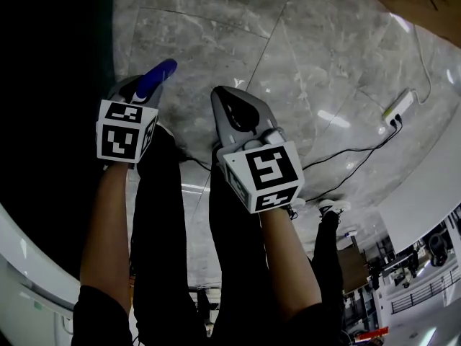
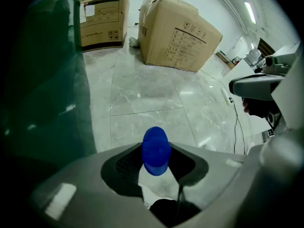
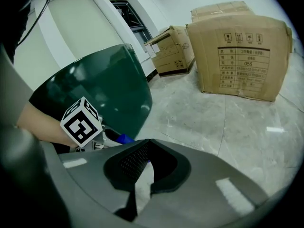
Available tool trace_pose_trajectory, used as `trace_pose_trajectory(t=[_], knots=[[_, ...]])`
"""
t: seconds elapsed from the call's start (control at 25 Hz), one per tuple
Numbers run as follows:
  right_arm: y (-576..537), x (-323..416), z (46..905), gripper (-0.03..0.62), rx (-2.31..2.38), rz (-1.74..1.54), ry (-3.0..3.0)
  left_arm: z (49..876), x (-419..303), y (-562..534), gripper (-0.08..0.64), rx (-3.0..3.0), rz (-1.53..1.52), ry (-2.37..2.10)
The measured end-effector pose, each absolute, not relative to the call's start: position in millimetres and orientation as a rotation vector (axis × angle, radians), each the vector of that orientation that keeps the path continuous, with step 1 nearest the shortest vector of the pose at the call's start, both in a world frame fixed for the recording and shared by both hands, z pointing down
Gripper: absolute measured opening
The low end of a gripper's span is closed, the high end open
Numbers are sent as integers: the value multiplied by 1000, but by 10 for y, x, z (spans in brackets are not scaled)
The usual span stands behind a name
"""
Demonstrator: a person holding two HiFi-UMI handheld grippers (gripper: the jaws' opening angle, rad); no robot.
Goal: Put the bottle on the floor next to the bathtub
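Note:
A blue bottle (image 1: 157, 77) sticks out forward from my left gripper (image 1: 144, 86), which is shut on it above the grey marble floor (image 1: 302, 42). Looking along the left gripper's jaws, the bottle's rounded blue end (image 2: 156, 150) sits between them, in my left gripper (image 2: 156, 147). The dark green bathtub (image 2: 45, 84) stands close on the left, and its curved wall (image 3: 102, 87) also fills the left of the right gripper view. My right gripper (image 1: 232, 101) hovers beside the left one. Its jaws (image 3: 146, 144) are shut with nothing in them.
Two cardboard boxes (image 2: 178, 32) (image 2: 102, 20) stand on the floor ahead, and the larger box (image 3: 237, 56) is also in the right gripper view. A white power strip (image 1: 398, 110) with a black cable (image 1: 346, 153) lies to the right. Legs in black trousers (image 1: 166, 222) are below the grippers.

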State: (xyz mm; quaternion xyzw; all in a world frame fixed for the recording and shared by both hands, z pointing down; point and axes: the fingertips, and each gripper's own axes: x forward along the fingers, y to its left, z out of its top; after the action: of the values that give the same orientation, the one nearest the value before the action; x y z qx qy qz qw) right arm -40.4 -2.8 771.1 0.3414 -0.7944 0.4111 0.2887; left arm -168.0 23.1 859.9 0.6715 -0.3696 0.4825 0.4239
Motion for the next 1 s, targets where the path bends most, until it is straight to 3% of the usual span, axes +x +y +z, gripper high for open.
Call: trace_pose_trajectory(t=[1.0], knots=[[75, -331, 8245, 23, 939, 1135, -2099, 9185, -1724, 160, 153, 1714, 1232, -950]])
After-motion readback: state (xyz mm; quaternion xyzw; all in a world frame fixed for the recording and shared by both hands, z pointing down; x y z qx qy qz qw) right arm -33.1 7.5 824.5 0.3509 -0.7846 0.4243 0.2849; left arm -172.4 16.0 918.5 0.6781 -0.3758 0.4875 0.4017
